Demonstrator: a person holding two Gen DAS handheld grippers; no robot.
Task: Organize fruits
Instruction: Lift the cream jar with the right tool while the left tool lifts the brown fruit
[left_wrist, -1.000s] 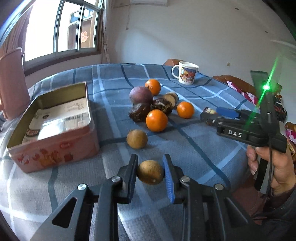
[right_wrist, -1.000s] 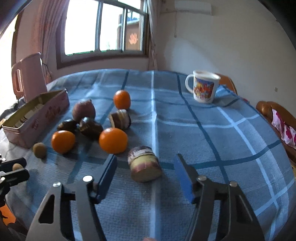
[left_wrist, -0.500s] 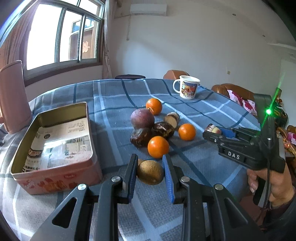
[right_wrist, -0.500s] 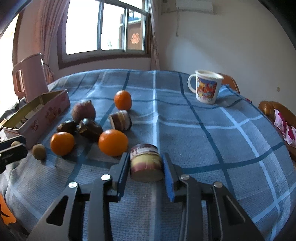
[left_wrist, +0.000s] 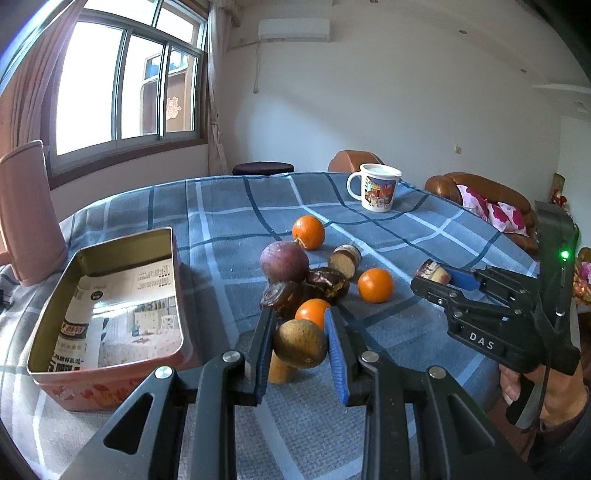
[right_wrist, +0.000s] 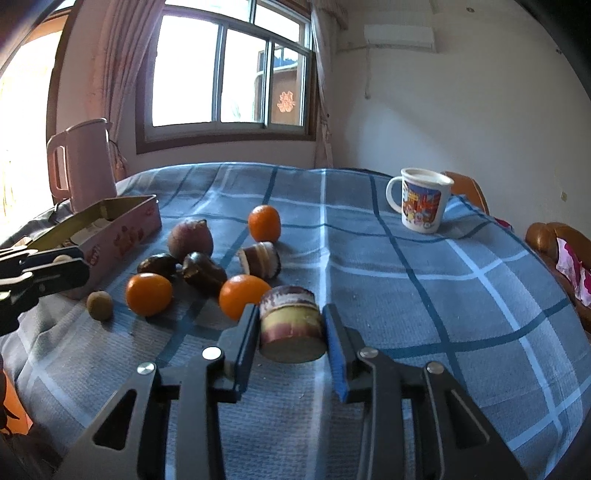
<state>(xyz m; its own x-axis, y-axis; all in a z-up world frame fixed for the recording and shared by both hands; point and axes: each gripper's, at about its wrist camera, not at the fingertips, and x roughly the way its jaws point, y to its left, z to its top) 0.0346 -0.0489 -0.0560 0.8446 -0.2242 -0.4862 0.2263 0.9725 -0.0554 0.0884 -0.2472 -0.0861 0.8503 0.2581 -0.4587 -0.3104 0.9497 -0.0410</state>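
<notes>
**Both grippers loaded, above the table**

I read the left gripper pinching a brown fruit, raised off the cloth. The open tin sits at its 10 o'clock; the fruit pile crowds 12. The right gripper clamps a cut cane piece. Only the right view shows a second brown fruit beside an orange.

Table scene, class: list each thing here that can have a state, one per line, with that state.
left tool: shut on the brown fruit, lifted off the cloth
right tool: shut on the cut cane piece
tin box: open, lidless, paper lining inside, no fruit visible
mug: upright, handle to the left
pink jug: upright
window: contents behind too bright; cannot tell whether it is shut
</notes>
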